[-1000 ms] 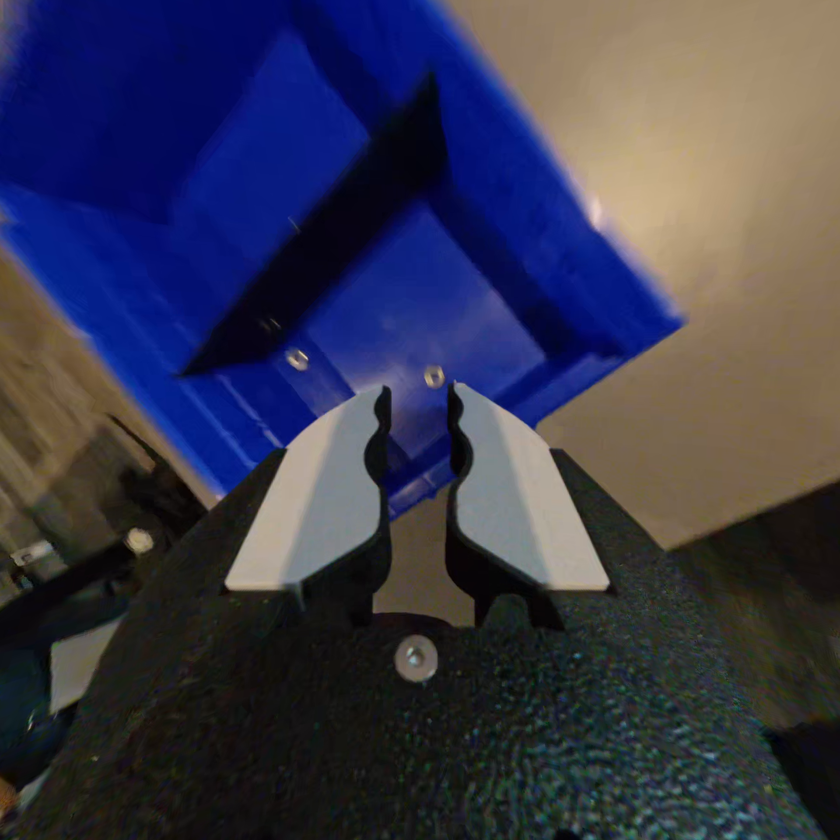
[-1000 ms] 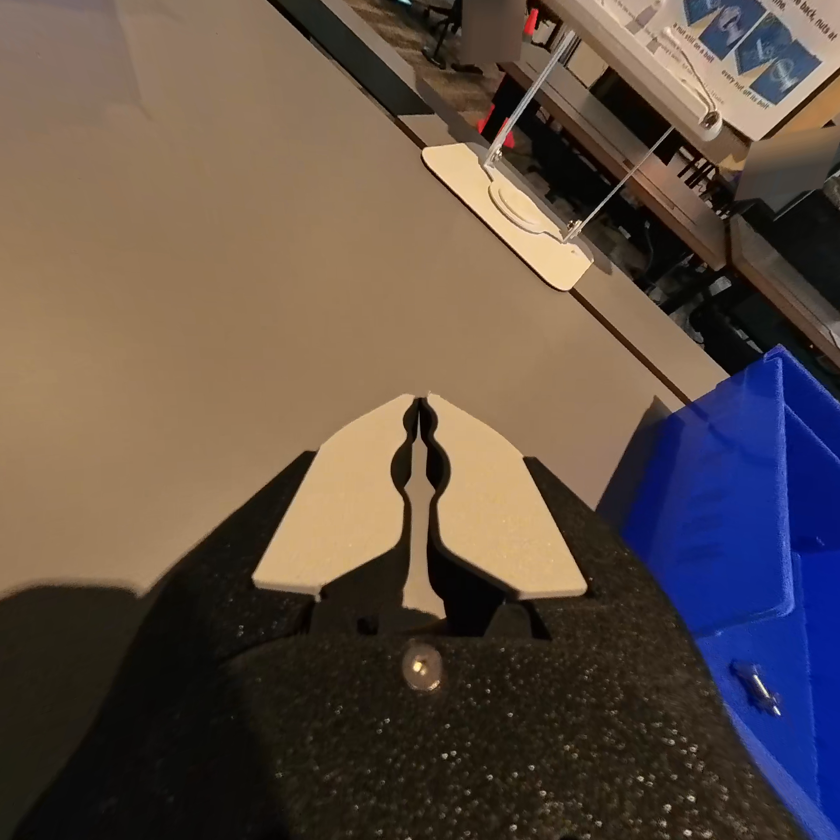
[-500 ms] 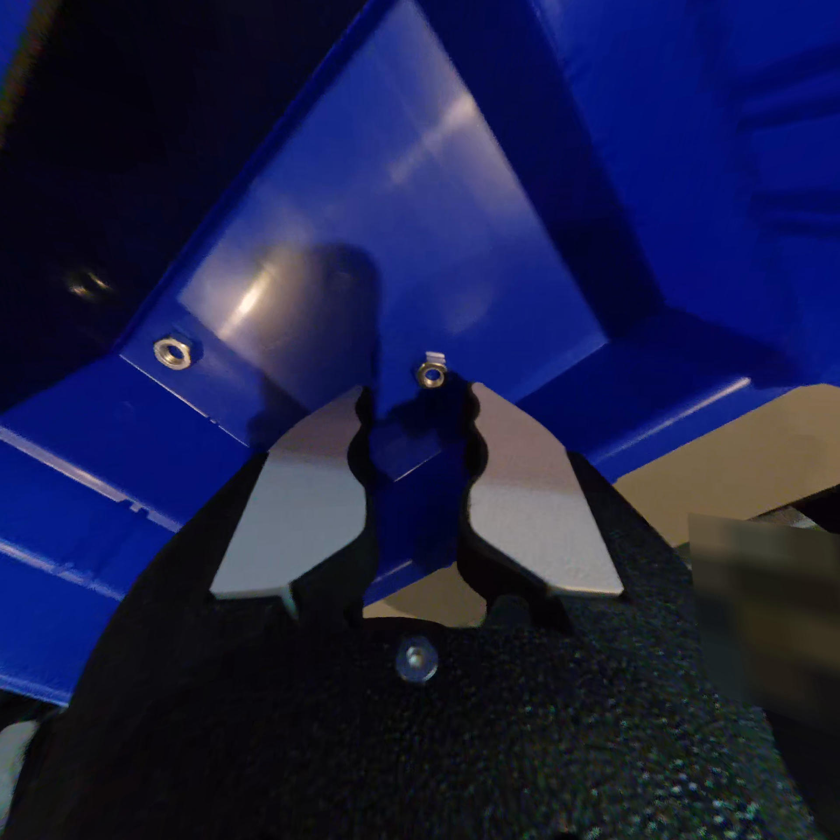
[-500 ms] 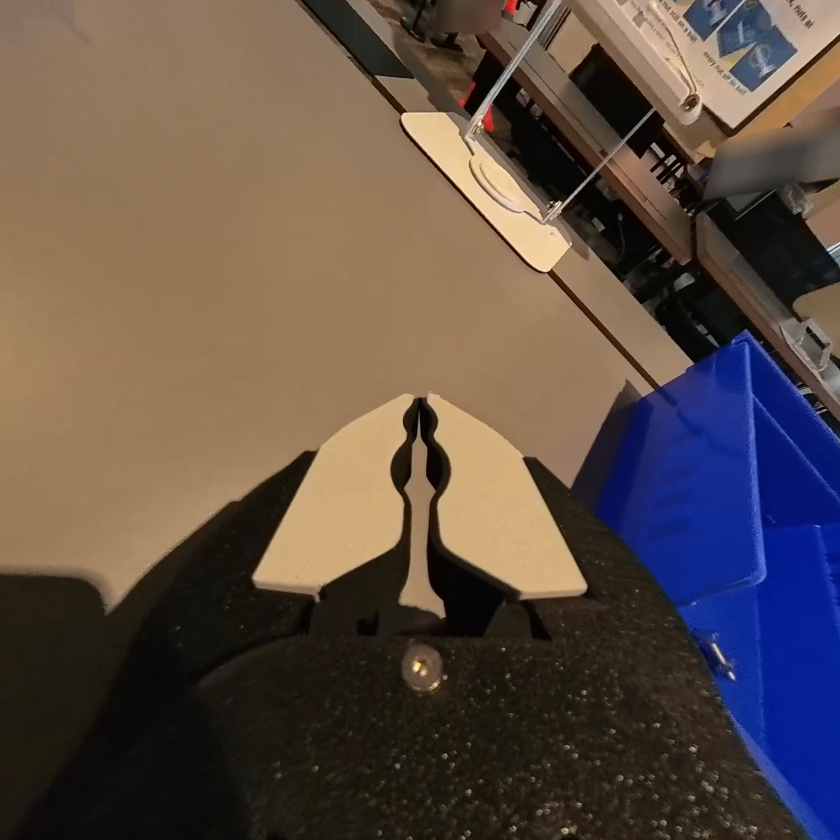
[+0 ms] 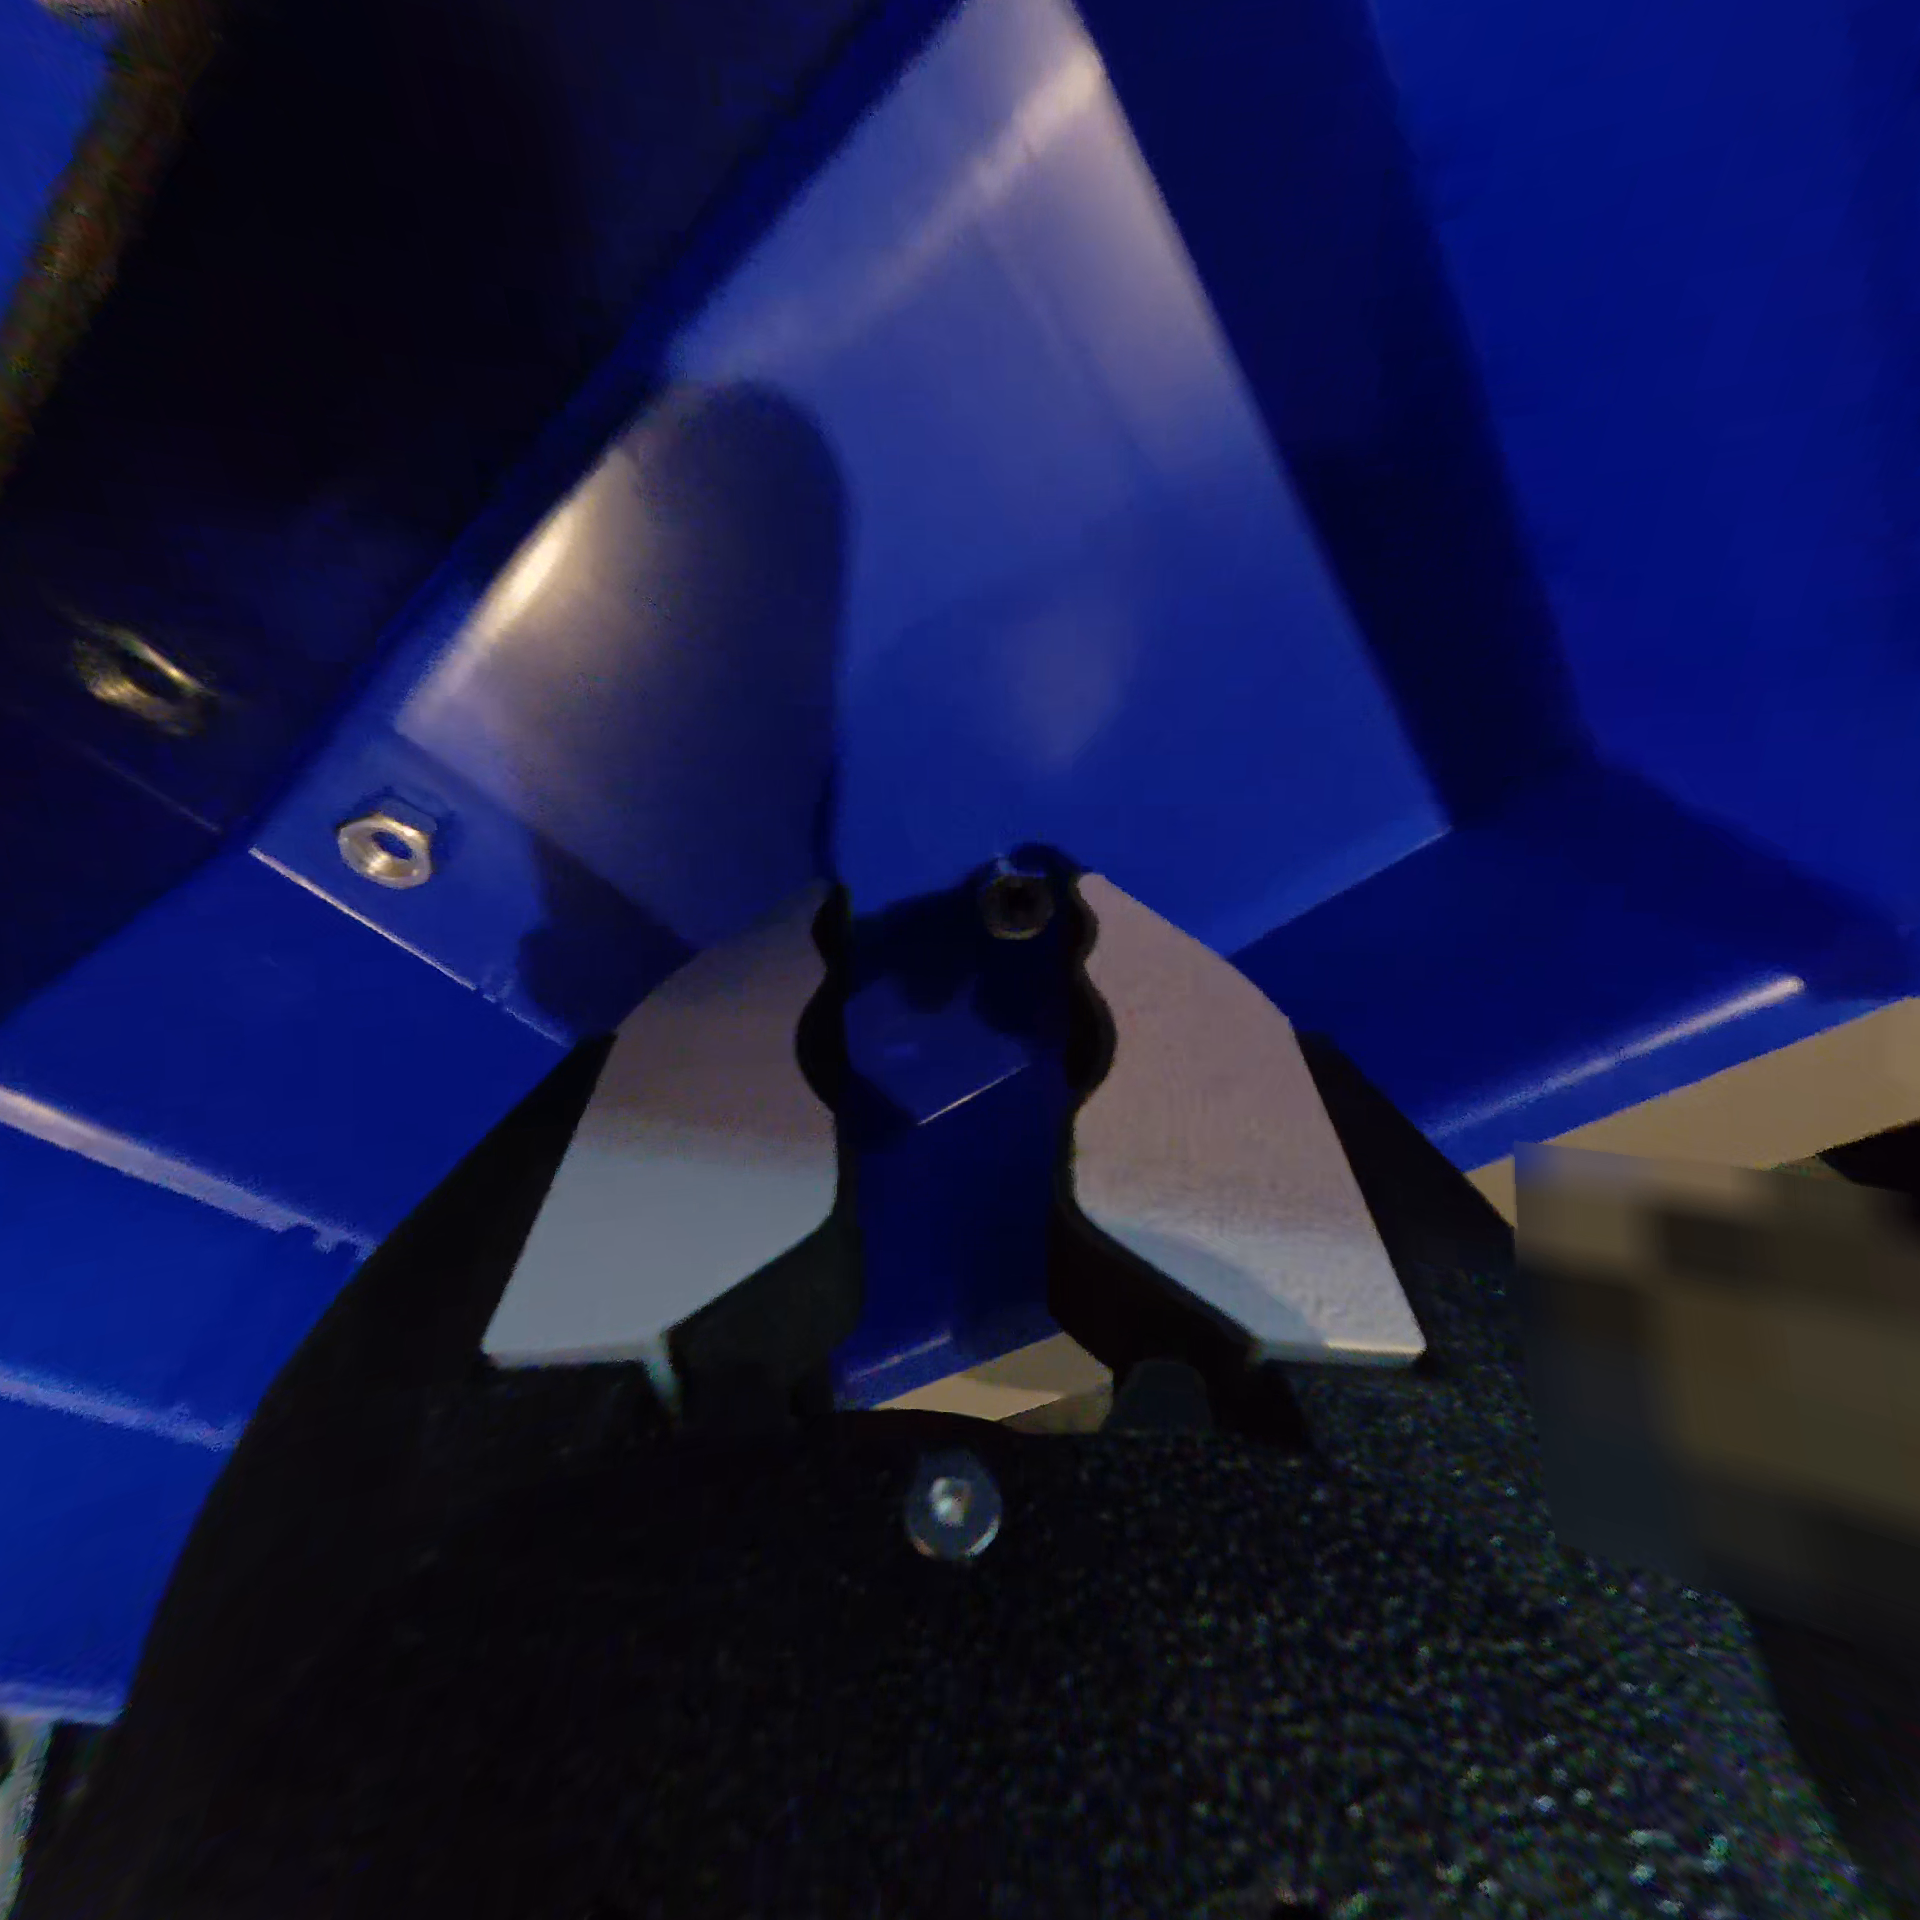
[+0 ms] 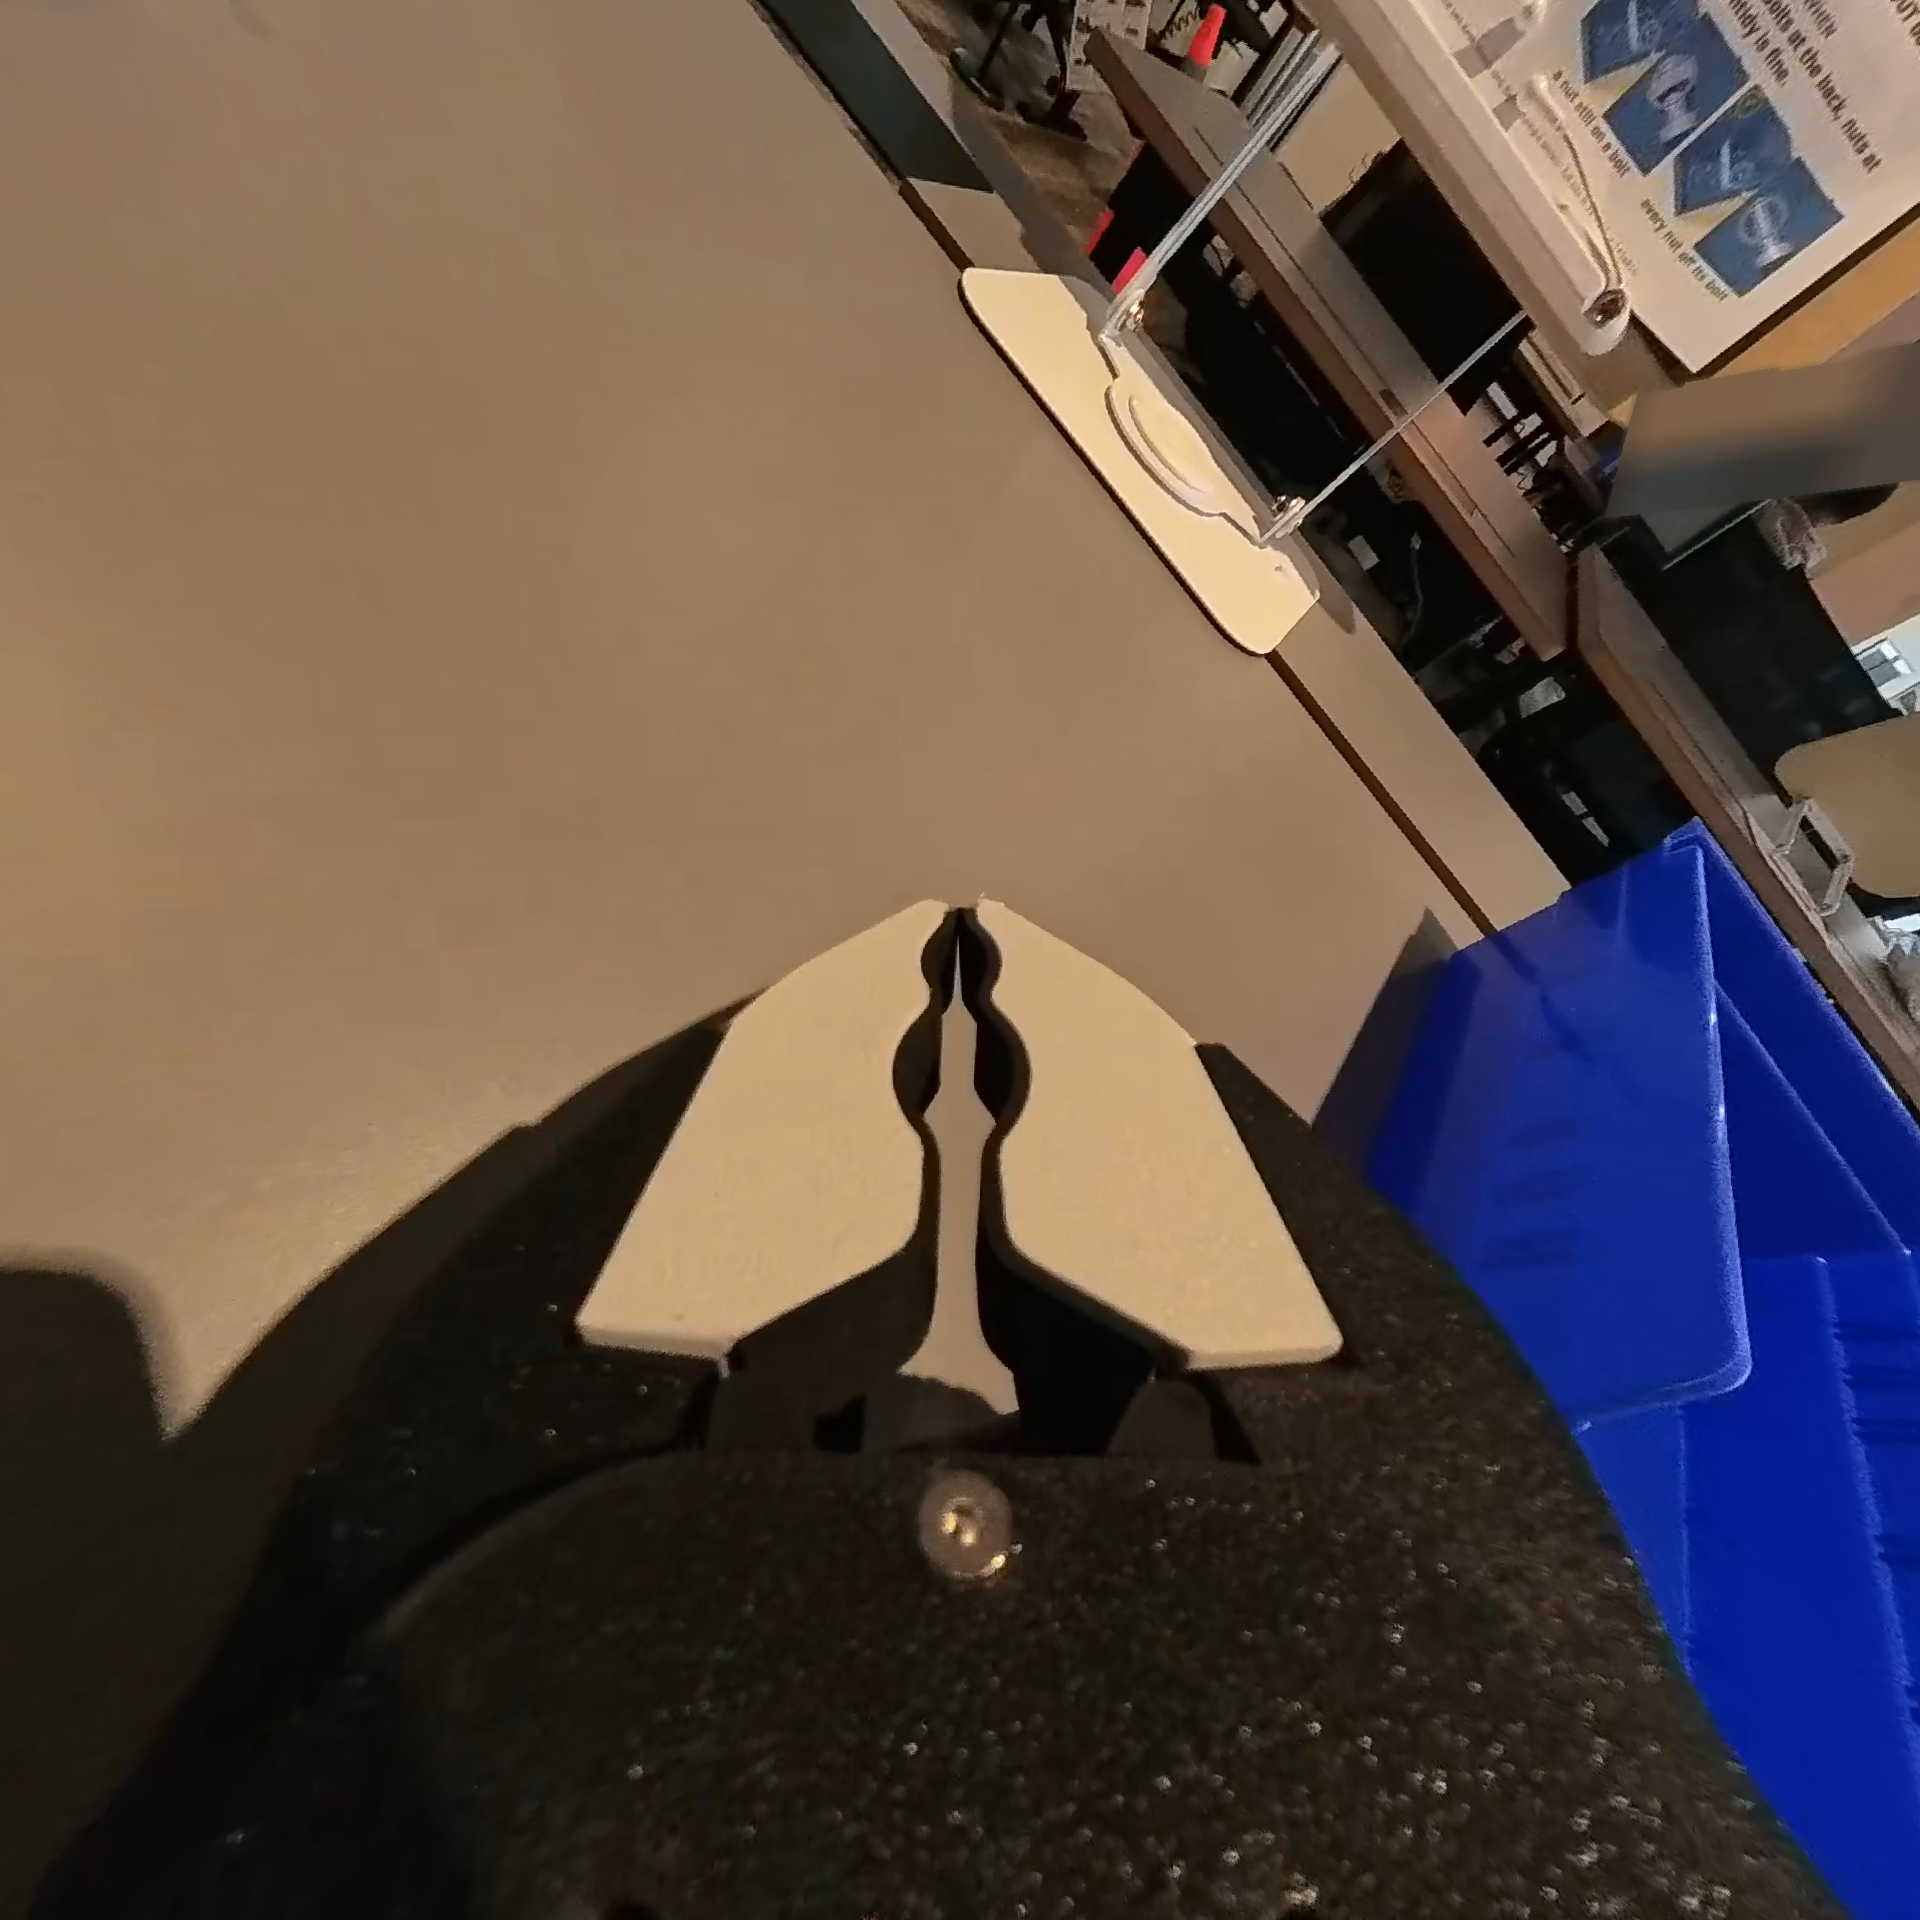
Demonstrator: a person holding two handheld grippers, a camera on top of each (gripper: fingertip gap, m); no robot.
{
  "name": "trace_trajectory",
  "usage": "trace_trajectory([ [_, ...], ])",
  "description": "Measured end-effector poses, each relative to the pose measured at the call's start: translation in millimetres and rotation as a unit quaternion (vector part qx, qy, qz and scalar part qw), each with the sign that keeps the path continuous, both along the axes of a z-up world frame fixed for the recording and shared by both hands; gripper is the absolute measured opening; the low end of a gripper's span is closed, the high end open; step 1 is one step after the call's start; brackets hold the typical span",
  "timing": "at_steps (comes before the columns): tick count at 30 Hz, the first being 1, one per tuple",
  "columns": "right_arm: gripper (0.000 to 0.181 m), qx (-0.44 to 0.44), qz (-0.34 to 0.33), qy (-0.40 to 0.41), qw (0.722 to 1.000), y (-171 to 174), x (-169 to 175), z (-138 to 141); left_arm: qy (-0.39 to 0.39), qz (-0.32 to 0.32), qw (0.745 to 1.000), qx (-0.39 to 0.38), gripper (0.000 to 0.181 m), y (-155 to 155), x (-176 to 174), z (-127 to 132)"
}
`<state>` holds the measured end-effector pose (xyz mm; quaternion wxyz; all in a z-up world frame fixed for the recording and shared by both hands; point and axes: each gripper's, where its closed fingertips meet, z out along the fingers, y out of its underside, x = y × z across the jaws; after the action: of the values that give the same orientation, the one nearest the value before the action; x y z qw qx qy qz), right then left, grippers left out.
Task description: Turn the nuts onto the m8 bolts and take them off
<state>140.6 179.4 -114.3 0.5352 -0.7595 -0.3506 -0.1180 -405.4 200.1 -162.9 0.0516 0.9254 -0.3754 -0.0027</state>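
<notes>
Fingers (image 5: 1164, 1091) left – apart around nut (image 5: 1016, 914) (in bin (image 5: 1039, 520)) | right (image 6: 1101, 1143) – together

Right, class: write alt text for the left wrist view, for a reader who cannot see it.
The left gripper, jaws open, reaches into a blue bin, with a small metal nut on the bin floor between its fingertips. A second nut lies further left on the floor, and a blurred metal piece sits in the dark compartment beyond.

left wrist view close inside blue bin (image 5: 1039, 520), right wrist view beside it
</notes>
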Motion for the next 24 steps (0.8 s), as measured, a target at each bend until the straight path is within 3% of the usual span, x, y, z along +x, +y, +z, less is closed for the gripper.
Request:
trace_trajectory([
  [5, 0.000, 0.001, -0.003, 0.000, 1.000, 0.0, 2.1, 0.1, 0.020, 0.002, 1.000, -0.004, 0.034, 0.7, -0.6, -0.3],
  [8, 0.000, 0.002, -0.005, 0.002, 1.000, -0.1, 2.9, 0.4, 0.018, -0.001, 1.000, -0.011, 0.015, -3.5, 1.6, -0.3],
  [15, 0.000, 0.005, -0.003, 0.000, 1.000, -0.7, 1.9, 0.7, 0.012, 0.009, 1.000, 0.014, 0.014, -2.3, -1.7, 3.6],
  [17, 0.000, 0.005, -0.003, 0.000, 1.000, -0.6, 1.8, 0.3, -0.013, 0.006, 0.999, 0.048, 0.014, 2.3, 5.3, 18.7],
  [20, 0.000, 0.005, -0.003, -0.001, 1.000, 0.2, 1.0, -0.7, -0.058, -0.029, 0.989, 0.132, 0.014, 8.6, 35.1, 66.5],
  [24, 0.000, 0.006, 0.001, -0.004, 1.000, 0.3, -2.4, -1.3, -0.155, -0.182, 0.949, 0.207, 0.014, -14.3, 137.2, 130.6],
])
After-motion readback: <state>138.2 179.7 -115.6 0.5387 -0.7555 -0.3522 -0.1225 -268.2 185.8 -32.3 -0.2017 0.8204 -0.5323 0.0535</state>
